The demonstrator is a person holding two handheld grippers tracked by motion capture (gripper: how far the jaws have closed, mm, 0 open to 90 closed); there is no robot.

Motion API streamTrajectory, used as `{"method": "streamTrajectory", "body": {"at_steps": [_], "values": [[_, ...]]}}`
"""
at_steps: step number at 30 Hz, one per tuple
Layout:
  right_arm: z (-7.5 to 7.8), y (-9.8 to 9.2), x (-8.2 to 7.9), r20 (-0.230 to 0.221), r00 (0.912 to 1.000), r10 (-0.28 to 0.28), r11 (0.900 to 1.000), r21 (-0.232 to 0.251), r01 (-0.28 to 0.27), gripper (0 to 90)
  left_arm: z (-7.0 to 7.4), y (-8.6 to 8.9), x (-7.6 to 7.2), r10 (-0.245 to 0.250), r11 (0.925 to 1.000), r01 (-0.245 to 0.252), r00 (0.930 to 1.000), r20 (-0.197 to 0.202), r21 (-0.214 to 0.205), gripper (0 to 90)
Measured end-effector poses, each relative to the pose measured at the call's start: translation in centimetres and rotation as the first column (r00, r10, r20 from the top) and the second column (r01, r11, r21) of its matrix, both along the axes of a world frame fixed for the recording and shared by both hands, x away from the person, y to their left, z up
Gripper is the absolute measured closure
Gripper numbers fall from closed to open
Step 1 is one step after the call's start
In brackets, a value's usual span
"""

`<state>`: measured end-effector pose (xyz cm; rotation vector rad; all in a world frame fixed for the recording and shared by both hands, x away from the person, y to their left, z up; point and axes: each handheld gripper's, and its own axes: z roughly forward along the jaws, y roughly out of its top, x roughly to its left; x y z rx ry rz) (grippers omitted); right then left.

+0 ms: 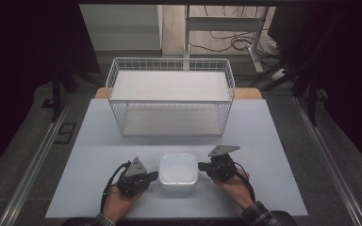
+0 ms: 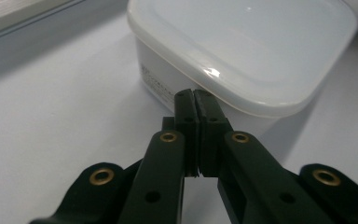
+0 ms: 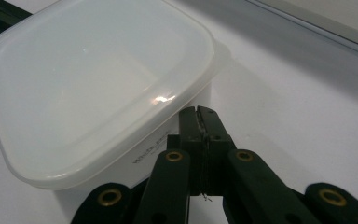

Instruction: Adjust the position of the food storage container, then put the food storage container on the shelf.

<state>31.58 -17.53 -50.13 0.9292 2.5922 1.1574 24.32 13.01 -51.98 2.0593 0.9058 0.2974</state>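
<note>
From above, a white lidded plastic box (image 1: 178,174) sits on the near part of the pale table (image 1: 94,179), directly between my two hands. My left gripper (image 1: 156,175) points at the box's left side and my right gripper (image 1: 201,166) at its right side, each tip right at the wall just under the lid's rim. Farther back on the table stands a white wire basket (image 1: 169,96), well apart from the box.

From my left gripper's camera, the two black jaws are pressed flat together with nothing between them. The joined tip of the left gripper (image 2: 195,95) sits against the side of the box (image 2: 242,46), just below the overhanging edge of its lid; faint printing shows on the wall beside the tip.

From my right gripper's camera, the jaws are likewise pressed together and pinch nothing. The tip of the right gripper (image 3: 197,112) rests at the wall of the box (image 3: 88,84), tucked under the lid's rim near a rounded corner. The table runs pale and bare to the right of it.
</note>
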Motion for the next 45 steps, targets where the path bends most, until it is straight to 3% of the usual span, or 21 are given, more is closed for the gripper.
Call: {"method": "streamTrajectory", "body": {"at_steps": [5,7,11,12,13,14,17,21,24,29,35,36,39,40,45], "values": [[0.0,0.0,-0.2,0.015,0.9999,0.007,0.9997,-0.022,-0.007,88.7,0.2,0.6,0.0,0.032,0.9993,-0.032,0.9994,0.016,0.018,82.0],[0.3,-0.4,-0.4,0.040,0.9992,0.004,0.9994,-0.034,-0.003,88.1,0.3,0.9,0.0,0.041,0.9989,-0.041,0.9988,0.026,0.020,74.2],[0.8,-1.4,-1.0,0.072,0.9974,-0.012,0.9994,-0.033,0.014,82.4,0.4,2.5,0.0,0.074,0.9972,-0.074,0.9967,0.033,-0.006,48.0],[0.9,-2.1,-1.4,0.089,0.9959,-0.016,0.9996,-0.022,0.018,69.9,0.1,2.8,0.1,0.093,0.9956,-0.093,0.9953,0.024,0.009,39.7],[0.9,-2.1,-1.4,0.089,0.9959,-0.016,0.9996,-0.022,0.018,69.9,0.1,2.8,0.1,0.093,0.9956,-0.093,0.9953,0.024,0.009,31.8],[0.9,-2.7,-1.6,0.087,0.9957,-0.032,0.9994,-0.005,0.033,45.2,-0.2,3.0,0.1,0.109,0.9938,-0.109,0.9938,0.021,0.019,23.7],[0.6,-3.2,-1.6,0.087,0.9956,-0.036,0.9993,0.007,0.036,21.2,-0.3,3.1,0.1,0.112,0.9936,-0.112,0.9935,0.024,0.017,8.0],[0.5,-3.2,-1.5,0.104,0.9938,-0.040,0.9992,0.010,0.039,6.1,-0.3,3.3,0.1,0.116,0.9930,-0.114,0.9923,0.045,-0.029,4.1],[0.3,-3.0,-1.6,0.110,0.9937,-0.024,0.9997,0.007,0.023,2.9,-0.5,3.5,0.2,0.108,0.9935,-0.106,0.9925,0.057,-0.042,2.6],[0.5,-2.9,-1.7,0.115,0.9934,0.002,1.0000,0.000,-0.003,2.5,-0.3,3.4,0.2,0.101,0.9946,-0.099,0.9925,0.069,-0.032,3.2],[0.9,-2.7,-1.9,0.113,0.9935,0.009,0.9999,0.012,-0.010,1.5,0.2,3.0,0.2,0.082,0.9958,-0.080,0.9957,0.043,-0.043,2.9],[1.2,-2.6,-1.9,0.106,0.9944,0.009,0.9990,0.042,-0.014,1.1,0.5,2.9,0.2,0.077,0.9959,-0.075,0.9962,0.040,-0.050,2.4],[1.5,-2.5,-1.9,0.093,0.9956,0.012,0.9973,0.070,-0.019,0.8,0.8,2.7,0.3,0.067,0.9950,-0.064,0.9972,0.033,-0.077,1.6],[1.8,-2.2,-1.9,0.082,0.9966,0.012,0.9959,0.089,-0.020,0.5,0.9,2.6,0.4,0.048,0.9935,-0.045,0.9986,0.024,-0.105,1.6],[2.2,-1.7,-2.0,0.063,0.9978,0.018,0.9945,0.102,-0.024,0.3,1.2,1.8,0.9,0.023,0.9941,-0.021,0.9996,0.018,-0.106,2.2]]}}
